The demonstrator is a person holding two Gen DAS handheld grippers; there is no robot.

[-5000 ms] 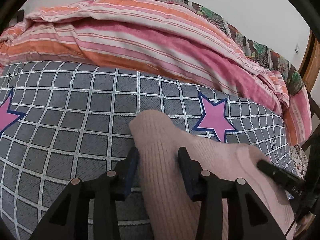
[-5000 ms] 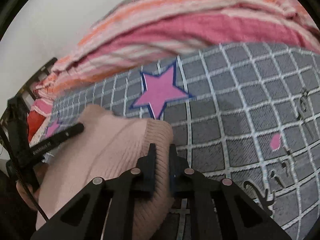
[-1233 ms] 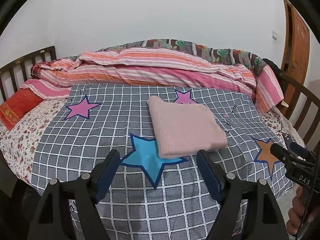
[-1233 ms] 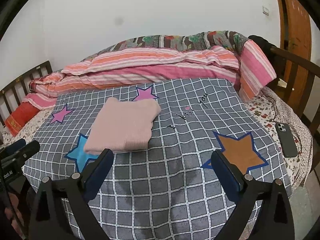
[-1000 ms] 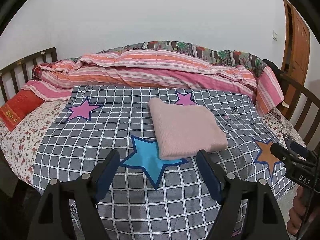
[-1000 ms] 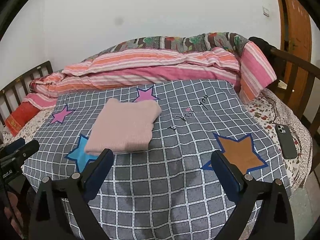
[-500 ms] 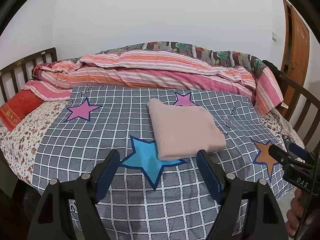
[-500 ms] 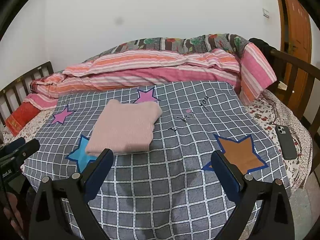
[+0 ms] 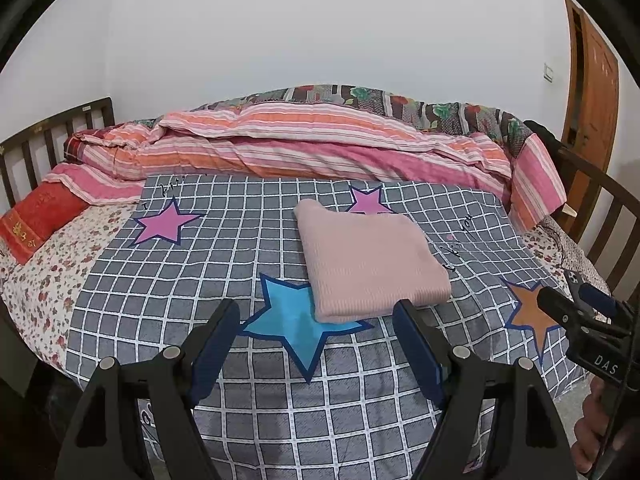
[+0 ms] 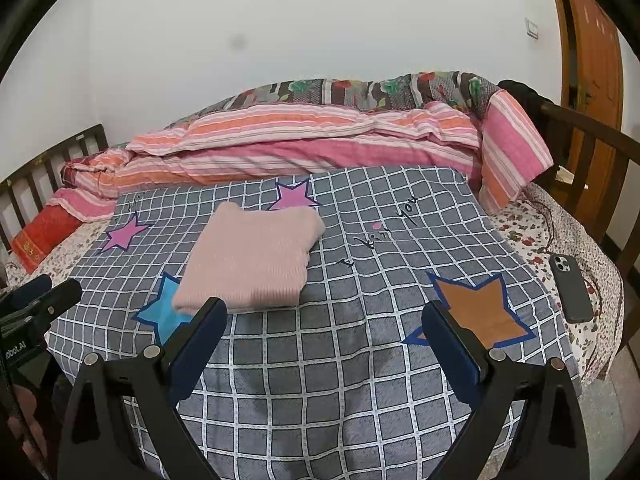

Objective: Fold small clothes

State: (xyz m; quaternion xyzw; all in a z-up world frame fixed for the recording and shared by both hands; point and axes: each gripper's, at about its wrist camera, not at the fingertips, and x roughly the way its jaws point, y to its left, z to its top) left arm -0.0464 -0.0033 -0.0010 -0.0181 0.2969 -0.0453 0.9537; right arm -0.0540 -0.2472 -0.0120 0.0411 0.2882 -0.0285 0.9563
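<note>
Left wrist view: my left gripper (image 9: 316,330) and right gripper (image 10: 324,328) gape empty; the folded pink knit (image 9: 370,262) looks soft and floppy, best pinched at a corner.

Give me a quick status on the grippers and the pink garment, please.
Left gripper open, empty. Right gripper open, empty. Pink sweater folded on the checked sheet, clear of both. Nothing in the way.
</note>
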